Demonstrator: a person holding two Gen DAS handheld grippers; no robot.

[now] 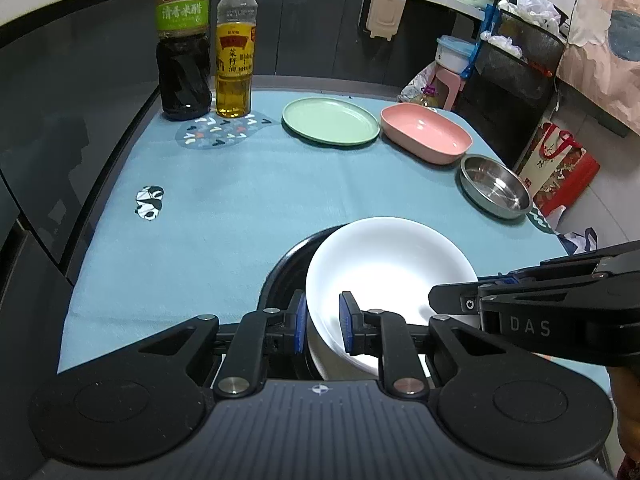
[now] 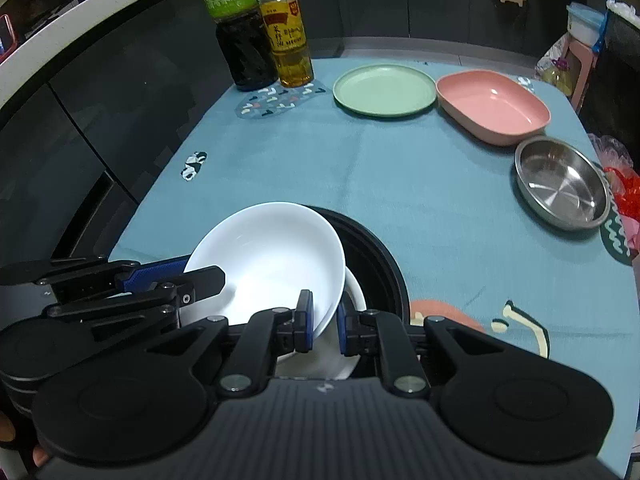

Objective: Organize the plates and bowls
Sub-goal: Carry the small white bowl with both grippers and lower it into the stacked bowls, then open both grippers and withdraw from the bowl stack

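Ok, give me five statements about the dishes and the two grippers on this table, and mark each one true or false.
1. Both grippers grip the rim of the white bowl. True: the left gripper and the right gripper each have their jaws closed on it.
2. The green plate is stacked inside the pink dish. False: they sit side by side on the blue tablecloth.
3. The steel bowl is empty. True.
4. The two bottles lie on their sides. False: they stand upright at the far edge.
5. The white bowl sits flat on the cloth. False: it is tilted over a black round container.
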